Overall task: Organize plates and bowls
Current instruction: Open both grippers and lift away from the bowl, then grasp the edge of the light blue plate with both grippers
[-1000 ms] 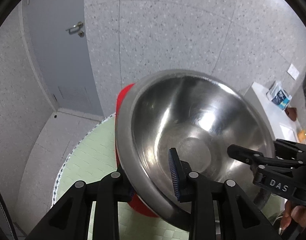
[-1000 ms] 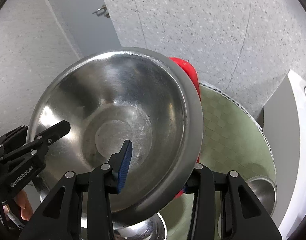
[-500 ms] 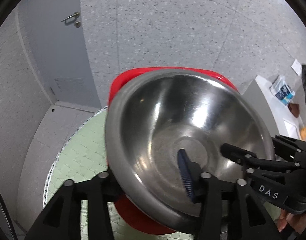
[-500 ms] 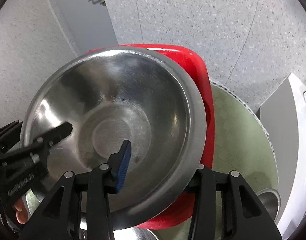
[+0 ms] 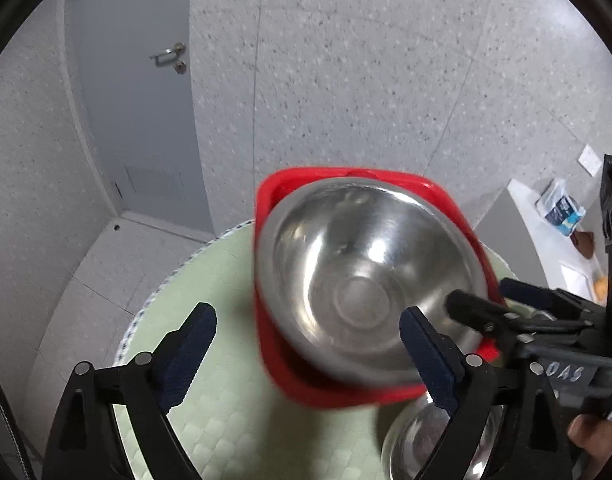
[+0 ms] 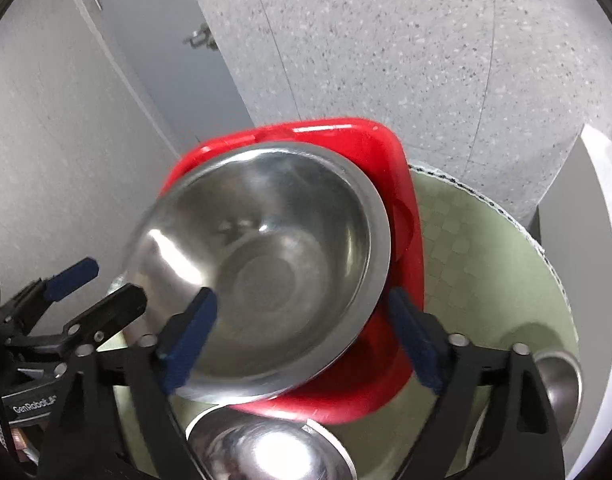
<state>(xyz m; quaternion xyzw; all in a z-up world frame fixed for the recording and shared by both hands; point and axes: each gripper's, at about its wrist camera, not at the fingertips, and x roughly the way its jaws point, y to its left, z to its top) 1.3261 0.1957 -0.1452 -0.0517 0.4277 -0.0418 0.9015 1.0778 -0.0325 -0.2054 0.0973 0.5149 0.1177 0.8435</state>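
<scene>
The large steel bowl (image 5: pixel 362 280) sits in the red plate (image 5: pixel 290 376) on the round green tabletop (image 5: pixel 226 408). Both the left claw (image 5: pixel 306 336) and right claw (image 6: pixel 302 328) gape wide, holding nothing. Only the right view shows a third bowl (image 6: pixel 558 380) at the tabletop's right edge, besides the near one (image 6: pixel 266 448).

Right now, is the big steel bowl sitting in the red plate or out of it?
In: the bowl rests tilted inside the red plate, whose rim shows around it. Both claws are open, off it.

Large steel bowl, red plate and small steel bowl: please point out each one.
large steel bowl (image 5: pixel 358 300), left wrist view, inner bottom.
red plate (image 6: pixel 398 184), right wrist view, far right rim.
small steel bowl (image 6: pixel 266 452), right wrist view, shiny inside.
</scene>
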